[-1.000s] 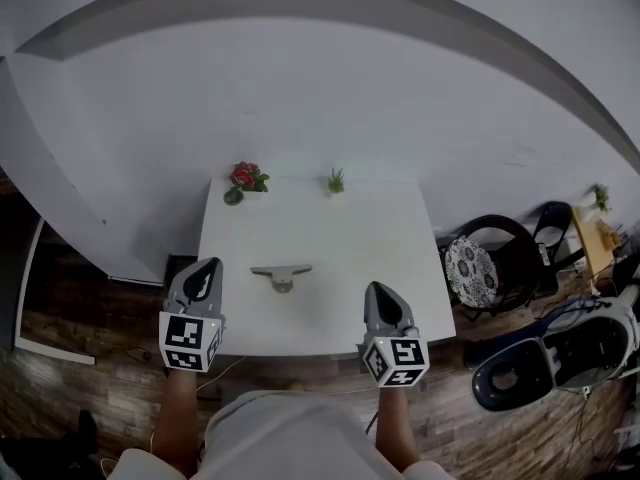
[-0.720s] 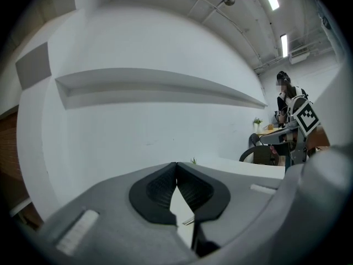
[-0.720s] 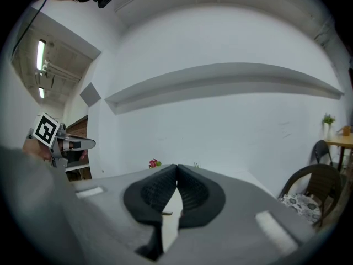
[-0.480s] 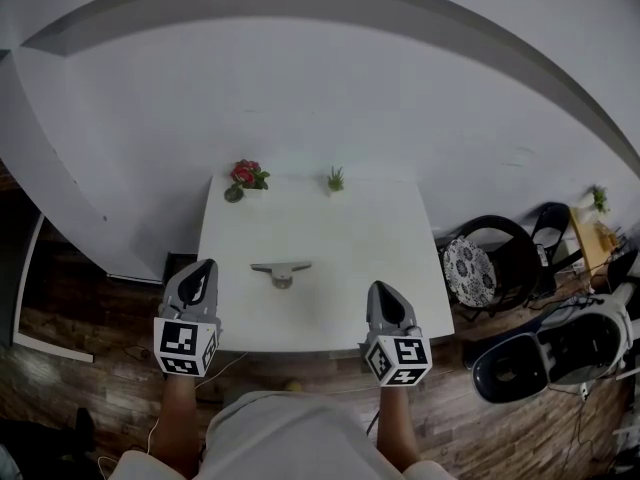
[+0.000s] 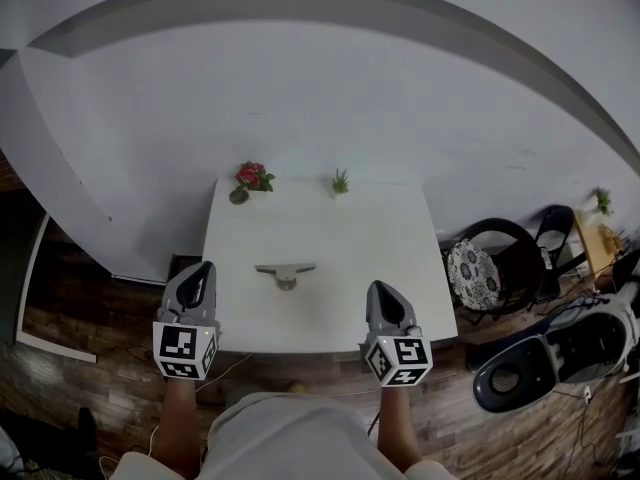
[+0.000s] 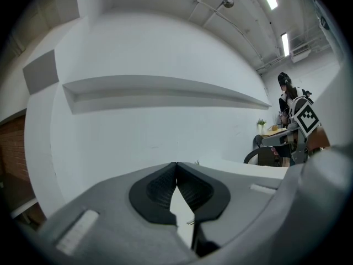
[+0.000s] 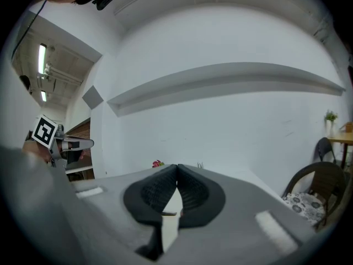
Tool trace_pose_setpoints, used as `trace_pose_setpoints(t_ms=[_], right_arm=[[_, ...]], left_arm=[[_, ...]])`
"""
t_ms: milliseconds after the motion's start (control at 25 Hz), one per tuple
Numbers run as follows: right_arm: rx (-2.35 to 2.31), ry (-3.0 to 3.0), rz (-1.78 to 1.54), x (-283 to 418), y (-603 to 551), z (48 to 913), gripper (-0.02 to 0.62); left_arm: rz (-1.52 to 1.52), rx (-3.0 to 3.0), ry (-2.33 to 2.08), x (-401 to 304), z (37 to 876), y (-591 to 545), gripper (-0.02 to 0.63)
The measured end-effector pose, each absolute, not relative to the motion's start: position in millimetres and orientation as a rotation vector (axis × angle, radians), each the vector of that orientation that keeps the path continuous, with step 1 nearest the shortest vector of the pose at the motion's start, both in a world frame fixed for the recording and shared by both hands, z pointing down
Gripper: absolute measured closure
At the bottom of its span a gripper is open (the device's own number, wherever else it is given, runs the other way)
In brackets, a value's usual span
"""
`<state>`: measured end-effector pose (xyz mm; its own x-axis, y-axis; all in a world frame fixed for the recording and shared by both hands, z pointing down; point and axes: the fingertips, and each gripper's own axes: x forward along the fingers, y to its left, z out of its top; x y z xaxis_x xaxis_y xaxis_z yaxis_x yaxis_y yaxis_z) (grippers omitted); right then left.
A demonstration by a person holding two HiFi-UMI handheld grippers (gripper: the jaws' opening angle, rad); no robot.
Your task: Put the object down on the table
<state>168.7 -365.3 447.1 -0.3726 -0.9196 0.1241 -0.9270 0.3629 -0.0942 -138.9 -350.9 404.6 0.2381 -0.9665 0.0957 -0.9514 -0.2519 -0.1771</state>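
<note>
1. Containers: two small potted plants stand apart at the far edge of the white square table (image 5: 385,248). One pot holds a red-flowered plant (image 5: 250,177). The other holds a small green tufted plant (image 5: 340,181).
2. Task item: one grey T-shaped object (image 5: 286,271) lies flat on the table, towards the near edge. It is ahead of both grippers and touches neither.
3. Left gripper (image 6: 176,164): jaws fully closed, pads together, nothing held.
4. Right gripper (image 7: 177,167): jaws fully closed, nothing held.
5. Count: two plants, one T-shaped object, two grippers.
</note>
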Motion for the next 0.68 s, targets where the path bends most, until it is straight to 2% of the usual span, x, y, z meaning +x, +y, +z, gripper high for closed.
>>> trace_pose_setpoints(t_ms=[680], right_arm=[[1.723,-2.559,0.208,171.9,-367.8,435.8,0.595]], left_arm=[[-0.25,-2.406,1.859,-136.7,394.6,-353.4,0.597]])
